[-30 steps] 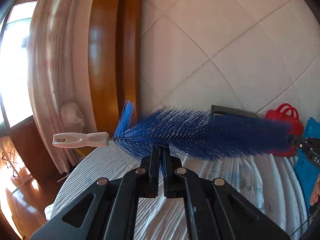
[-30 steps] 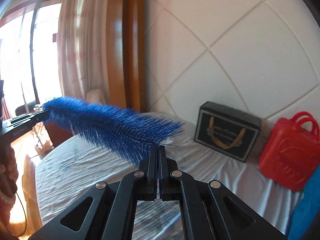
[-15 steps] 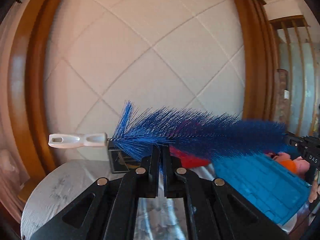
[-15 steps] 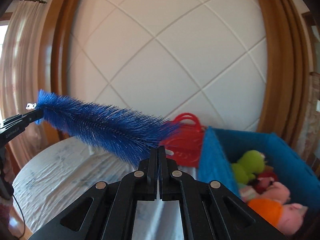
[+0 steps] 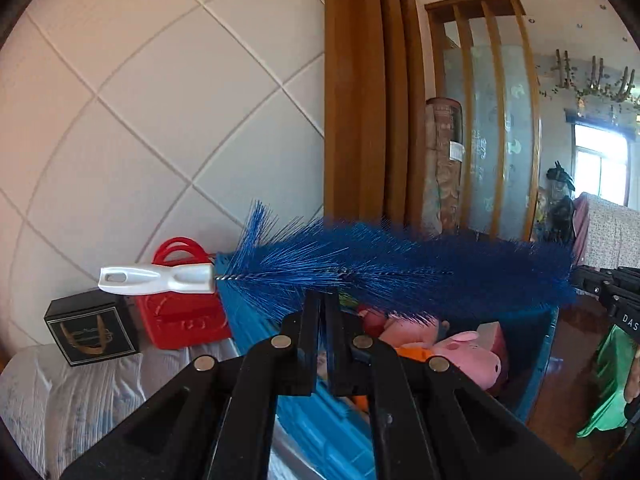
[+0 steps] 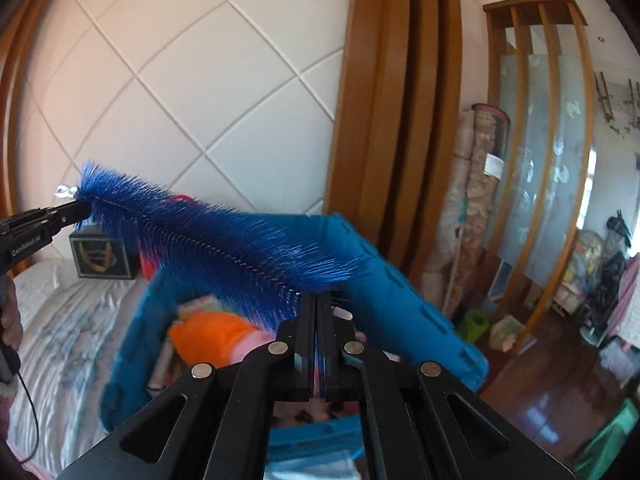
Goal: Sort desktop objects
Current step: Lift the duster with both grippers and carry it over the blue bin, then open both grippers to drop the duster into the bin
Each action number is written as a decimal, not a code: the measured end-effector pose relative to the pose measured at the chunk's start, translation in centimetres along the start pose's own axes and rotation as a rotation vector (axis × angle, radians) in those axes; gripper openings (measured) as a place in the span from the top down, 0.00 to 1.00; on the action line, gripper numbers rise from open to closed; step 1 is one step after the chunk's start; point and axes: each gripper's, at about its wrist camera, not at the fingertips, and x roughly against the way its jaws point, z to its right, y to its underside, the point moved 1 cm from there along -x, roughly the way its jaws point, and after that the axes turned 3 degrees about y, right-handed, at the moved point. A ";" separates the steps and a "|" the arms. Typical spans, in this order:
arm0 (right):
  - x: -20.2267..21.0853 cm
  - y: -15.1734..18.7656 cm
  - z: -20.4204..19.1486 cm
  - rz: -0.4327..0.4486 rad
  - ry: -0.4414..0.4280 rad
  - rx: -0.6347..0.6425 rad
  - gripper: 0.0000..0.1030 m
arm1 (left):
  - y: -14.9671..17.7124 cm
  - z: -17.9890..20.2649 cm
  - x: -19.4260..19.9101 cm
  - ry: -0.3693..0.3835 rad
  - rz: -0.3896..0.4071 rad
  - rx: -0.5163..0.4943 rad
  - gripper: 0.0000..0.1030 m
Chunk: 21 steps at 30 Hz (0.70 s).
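Both grippers are clamped on the long blue bristle bottle brush with twisted-wire core and white plastic handle (image 5: 360, 276), one at each end. Left gripper (image 5: 323, 304): jaws nearly closed, only a thin slit between them, pinching the lower bristles near the handle end; the white handle sticks out to the left of the jaws, bristle body runs off to the right. Right gripper (image 6: 316, 304): jaws likewise squeezed to a narrow gap on the bristle tip end, brush running up and left away from the jaws. In the left wrist view the right gripper (image 5: 576, 280) shows at the brush's far right end; in the right wrist view the left gripper (image 6: 82, 211) shows at the far left end. Brush is held roughly level, in the air, directly above and ahead of both jaw pairs over the open blue plastic storage crate (image 6: 400, 288). Below the jaws inside the crate: pink plush pig (image 5: 468, 356), orange plush item (image 6: 208, 336), other soft toys too jumbled to tell apart. Left of the left jaws, beyond the crate: red plastic basket with loop handles (image 5: 180, 312), then a black box with gold emblem (image 5: 92, 330), both on the white crinkled tablecloth (image 5: 80, 392). The basket touches the crate's side.
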 end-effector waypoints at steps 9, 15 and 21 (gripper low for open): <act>-6.8 3.7 7.6 -0.173 -0.012 0.056 0.99 | 2.0 6.7 -6.8 -0.052 -0.220 -0.032 0.97; -9.0 5.5 9.0 -0.245 -0.038 0.049 0.91 | 2.2 7.9 -5.5 -0.109 -0.261 -0.044 0.94; -7.9 5.8 9.5 -0.209 -0.050 0.023 0.45 | 2.1 8.5 -2.7 -0.141 -0.222 -0.036 0.46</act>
